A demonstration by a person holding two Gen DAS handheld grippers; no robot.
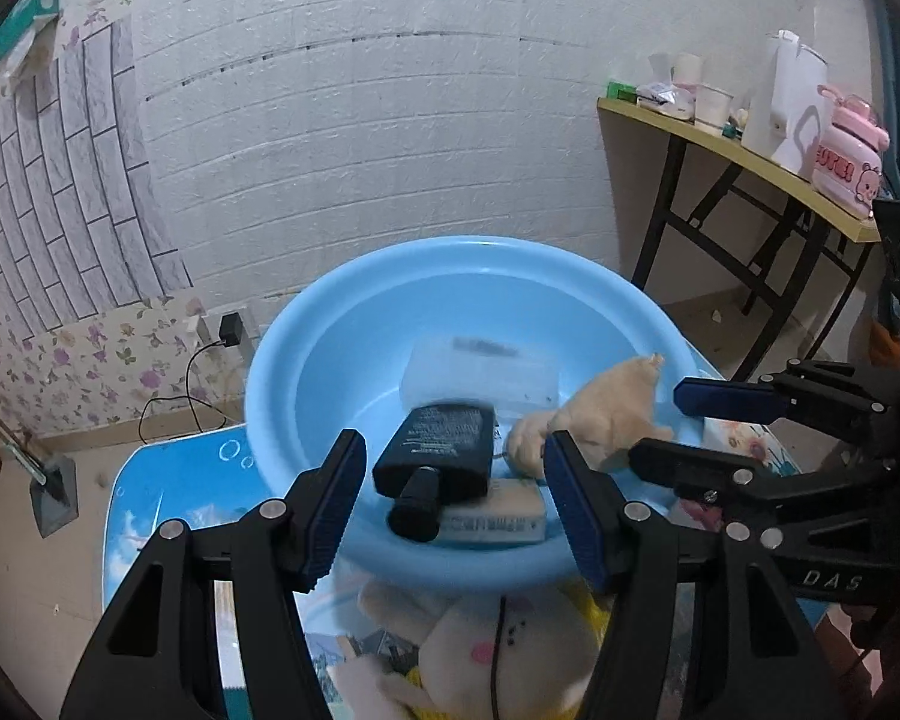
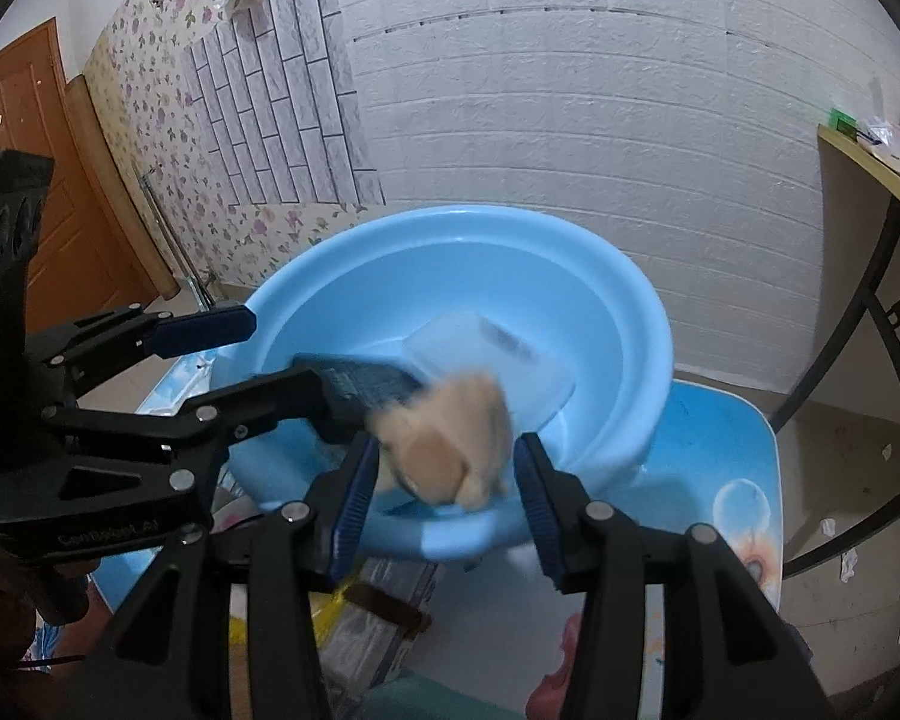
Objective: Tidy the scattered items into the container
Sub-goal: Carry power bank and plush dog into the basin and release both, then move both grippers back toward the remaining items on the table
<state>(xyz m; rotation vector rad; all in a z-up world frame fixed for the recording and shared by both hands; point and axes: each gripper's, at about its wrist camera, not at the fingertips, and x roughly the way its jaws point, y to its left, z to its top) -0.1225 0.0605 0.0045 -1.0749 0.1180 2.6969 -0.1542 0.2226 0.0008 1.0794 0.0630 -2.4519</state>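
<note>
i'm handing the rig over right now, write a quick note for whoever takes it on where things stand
Left gripper: open, empty, poised over the near rim of the blue basin.
Right gripper: open, empty; the tan plush toy shows blurred between its fingers, over the basin, apparently just let go.
In the basin: black bottle, clear plastic box, a white box under the bottle.
Left to do: the white plush toy and a strapped packet lie on the table in front of the basin.
</note>
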